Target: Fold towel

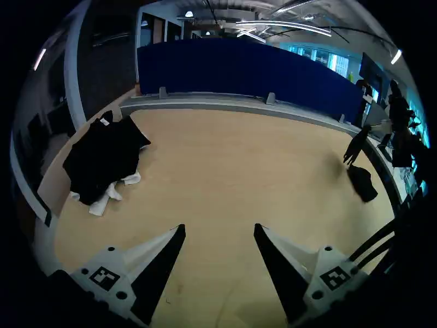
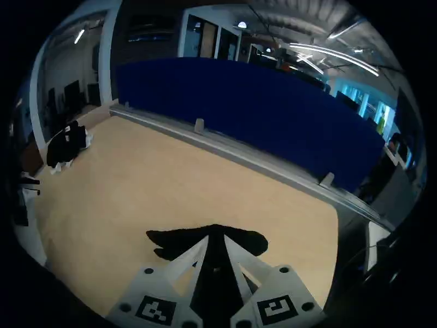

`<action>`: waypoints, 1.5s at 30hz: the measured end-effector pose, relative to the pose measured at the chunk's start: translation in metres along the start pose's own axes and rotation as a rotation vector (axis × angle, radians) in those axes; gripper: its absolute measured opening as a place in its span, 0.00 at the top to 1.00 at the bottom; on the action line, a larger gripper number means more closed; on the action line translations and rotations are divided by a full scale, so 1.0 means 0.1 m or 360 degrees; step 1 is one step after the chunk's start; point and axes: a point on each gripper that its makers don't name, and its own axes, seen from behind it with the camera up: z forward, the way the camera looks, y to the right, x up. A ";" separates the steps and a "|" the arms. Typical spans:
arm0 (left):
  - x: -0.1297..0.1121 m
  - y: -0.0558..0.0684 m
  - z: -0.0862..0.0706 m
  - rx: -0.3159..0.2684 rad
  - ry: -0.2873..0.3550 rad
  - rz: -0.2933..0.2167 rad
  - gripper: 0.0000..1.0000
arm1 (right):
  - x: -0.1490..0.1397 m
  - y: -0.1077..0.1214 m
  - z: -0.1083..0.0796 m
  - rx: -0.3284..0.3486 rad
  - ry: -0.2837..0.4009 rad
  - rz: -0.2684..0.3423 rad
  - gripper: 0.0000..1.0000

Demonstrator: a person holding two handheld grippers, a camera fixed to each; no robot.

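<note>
At the near edge of the right gripper view, the right gripper (image 2: 216, 239) has its two fingers drawn together at the tips. They pinch the edge of a black towel (image 2: 175, 240), which lies bunched on the wooden table (image 2: 136, 186) just ahead of the fingertips. Dark cloth also shows in the narrow gap between the fingers, so the grip appears to be secure.

In the left gripper view, the left gripper (image 1: 218, 226) is spread wide and holds nothing. It hovers over bare tabletop.

The step in hand is judged to be the opening one: securing the towel so that it can be laid out flat. To do it well:

1. Keep the right pinch firm and low, so that the cloth drags flat and does not lift into a clump.
2. Bring the left gripper to a second edge or corner of the same towel, well apart from the right pinch.
3. Close the left fingers on a single layer only.

Farther off, a pile of black and white cloth (image 1: 104, 158) sits near the table's far left corner, well apart from the held towel. Beyond the table stands a blue partition (image 1: 246, 68).
</note>
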 end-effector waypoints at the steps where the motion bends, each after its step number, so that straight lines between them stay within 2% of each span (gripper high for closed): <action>1: 0.00 0.00 0.00 0.0000 0.0000 0.0002 0.07 | -0.04 0.02 -0.01 -0.0003 -0.0007 0.0007 0.95; 13: 0.02 0.10 0.02 -0.0022 -0.0008 0.0026 0.07 | -0.65 0.22 -0.26 -0.0074 -0.0118 0.0107 0.95; 23: 0.02 0.14 0.01 -0.0031 -0.0014 0.0044 0.07 | -1.32 0.42 -0.56 -0.0177 -0.0191 0.0284 0.95; 29: 0.01 0.14 0.00 -0.0027 -0.0018 0.0049 0.07 | -1.74 0.38 -0.70 -0.0202 -0.0254 0.0359 0.95; 38: -0.01 0.15 0.01 -0.0024 -0.0022 0.0070 0.07 | -2.37 0.36 -0.73 -0.0265 -0.0373 0.0489 0.95; 45: 0.02 0.17 -0.03 -0.0021 -0.0019 0.0082 0.07 | -2.68 0.37 -0.65 -0.0309 -0.0449 0.0578 0.95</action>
